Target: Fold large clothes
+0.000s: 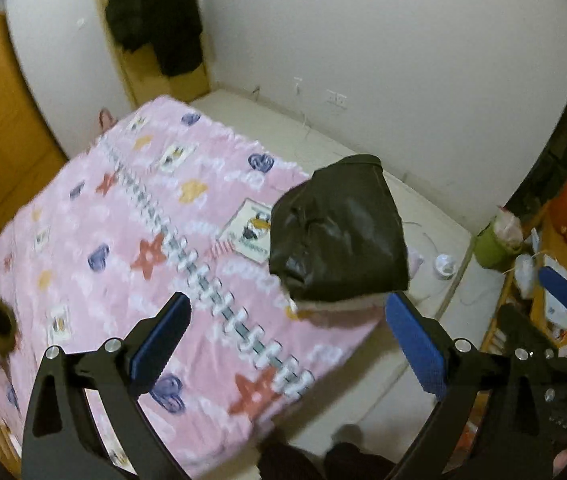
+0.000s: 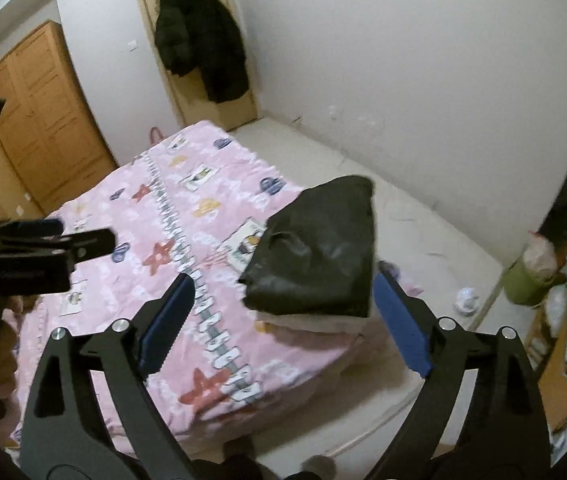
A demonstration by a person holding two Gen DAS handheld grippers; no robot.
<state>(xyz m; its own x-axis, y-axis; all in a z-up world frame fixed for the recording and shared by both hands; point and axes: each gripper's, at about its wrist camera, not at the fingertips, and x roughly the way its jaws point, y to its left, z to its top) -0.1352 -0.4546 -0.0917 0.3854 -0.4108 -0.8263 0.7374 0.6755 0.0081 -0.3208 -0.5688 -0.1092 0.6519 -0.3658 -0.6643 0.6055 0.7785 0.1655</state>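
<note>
Where white walls meet: pink patterned bedspread (image 2: 131, 280), wooden wardrobe (image 2: 43, 120).

A bed (image 2: 423, 248) with a bare white mattress carries a pink quilt (image 2: 171, 280) printed with stars, hearts and a zipper-like stripe, spread over most of its top. At the quilt's right edge lies a folded black garment (image 2: 319, 248), resting on pale folded cloth (image 2: 315, 322).
</note>
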